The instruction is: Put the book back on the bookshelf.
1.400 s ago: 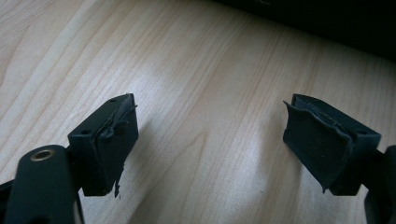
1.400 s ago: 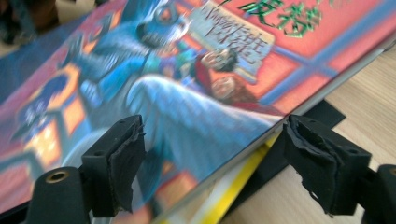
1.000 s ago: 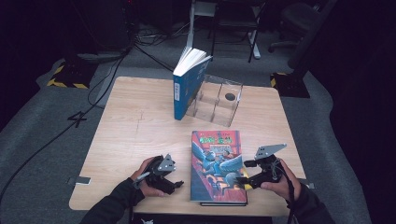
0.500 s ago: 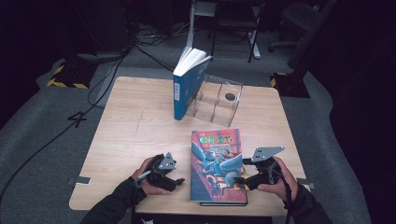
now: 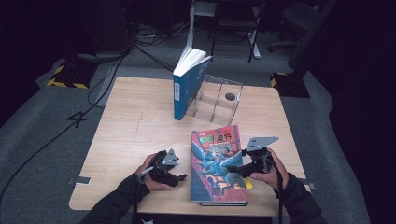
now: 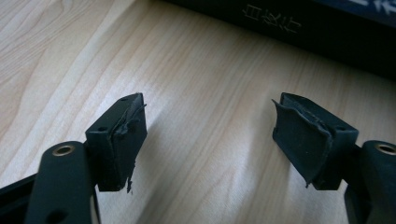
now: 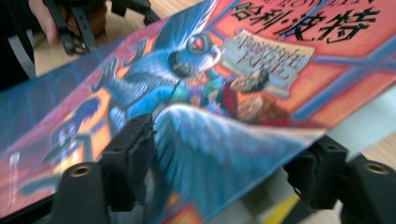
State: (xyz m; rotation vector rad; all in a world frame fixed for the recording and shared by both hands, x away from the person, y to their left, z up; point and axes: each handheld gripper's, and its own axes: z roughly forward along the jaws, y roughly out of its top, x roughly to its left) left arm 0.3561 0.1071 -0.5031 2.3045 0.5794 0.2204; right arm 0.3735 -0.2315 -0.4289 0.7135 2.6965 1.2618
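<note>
Right tool [image 5: 239,167] sits at the right long edge of the colourful book [image 5: 217,163], jaws spread wide, one above the cover and one beside the page block; nothing clamped yet. Book lies flat on the surface [image 5: 130,135], near edge, long axis running away from the person, spine toward the left tool [image 5: 180,176]. Left tool [image 6: 208,140] rests just beside the spine, jaws wide apart, empty. Judgement: right tool is nearer the free edge, so any lift or cover opening starts there. Blue book [image 5: 187,84] stands against the clear rack [image 5: 219,98], well apart.
</note>
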